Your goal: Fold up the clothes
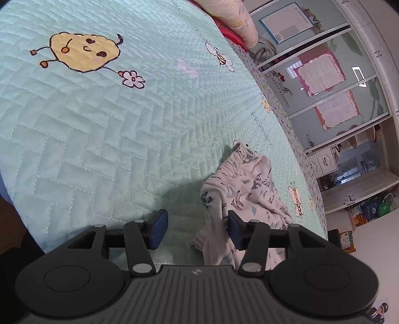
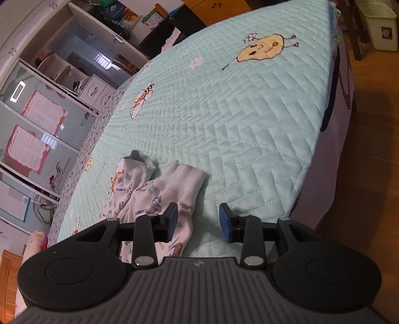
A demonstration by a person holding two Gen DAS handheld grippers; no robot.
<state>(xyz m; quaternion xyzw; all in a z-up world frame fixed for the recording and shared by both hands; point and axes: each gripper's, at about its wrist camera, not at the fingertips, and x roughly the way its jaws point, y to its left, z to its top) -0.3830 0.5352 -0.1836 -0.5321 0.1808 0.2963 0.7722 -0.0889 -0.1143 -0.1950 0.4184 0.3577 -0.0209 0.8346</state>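
Observation:
A small white printed garment (image 1: 251, 192) lies crumpled on the mint quilted bed cover (image 1: 112, 139). In the left wrist view my left gripper (image 1: 197, 228) is open above the bed, its right pad at the garment's left edge, nothing between the jaws. In the right wrist view the same garment (image 2: 154, 189) lies left of centre, with a ribbed cuff pointing right. My right gripper (image 2: 198, 221) is open, its left pad over the garment's lower edge, the right pad over bare cover (image 2: 249, 124).
A wardrobe with glass doors and pinned papers (image 1: 324, 82) stands beyond the bed. A pillow (image 1: 232, 20) lies at the head. Wooden floor (image 2: 369, 174) and a pale bin (image 2: 381, 27) are beside the bed. A yellow cartoon print (image 1: 82, 51) marks the cover.

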